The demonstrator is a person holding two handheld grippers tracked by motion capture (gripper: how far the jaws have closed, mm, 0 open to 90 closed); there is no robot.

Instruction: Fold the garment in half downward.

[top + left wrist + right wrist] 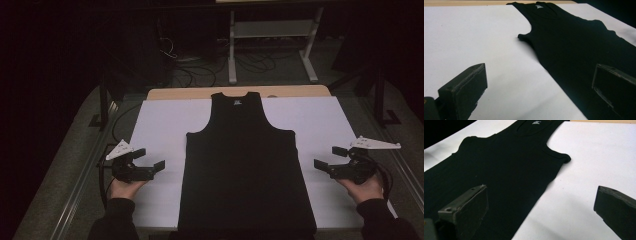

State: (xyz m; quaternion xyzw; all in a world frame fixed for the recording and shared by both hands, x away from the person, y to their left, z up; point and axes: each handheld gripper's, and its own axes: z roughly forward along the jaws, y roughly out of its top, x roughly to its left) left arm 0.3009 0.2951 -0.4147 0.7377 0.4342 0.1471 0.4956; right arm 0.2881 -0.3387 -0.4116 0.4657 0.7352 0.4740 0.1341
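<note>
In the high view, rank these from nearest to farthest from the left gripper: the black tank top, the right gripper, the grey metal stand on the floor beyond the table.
1. black tank top, just beside the left gripper, mid-table.
2. right gripper, across the top, at the table's right edge.
3. grey metal stand, beyond the table's far end.

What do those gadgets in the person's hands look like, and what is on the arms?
Each hand holds a black two-jaw tool: the left gripper and right gripper carry a pale grey three-cornered plate on top and trail a black cable. The jaws are flat, blocky black pads. Both forearms wear dark long sleeves.
</note>
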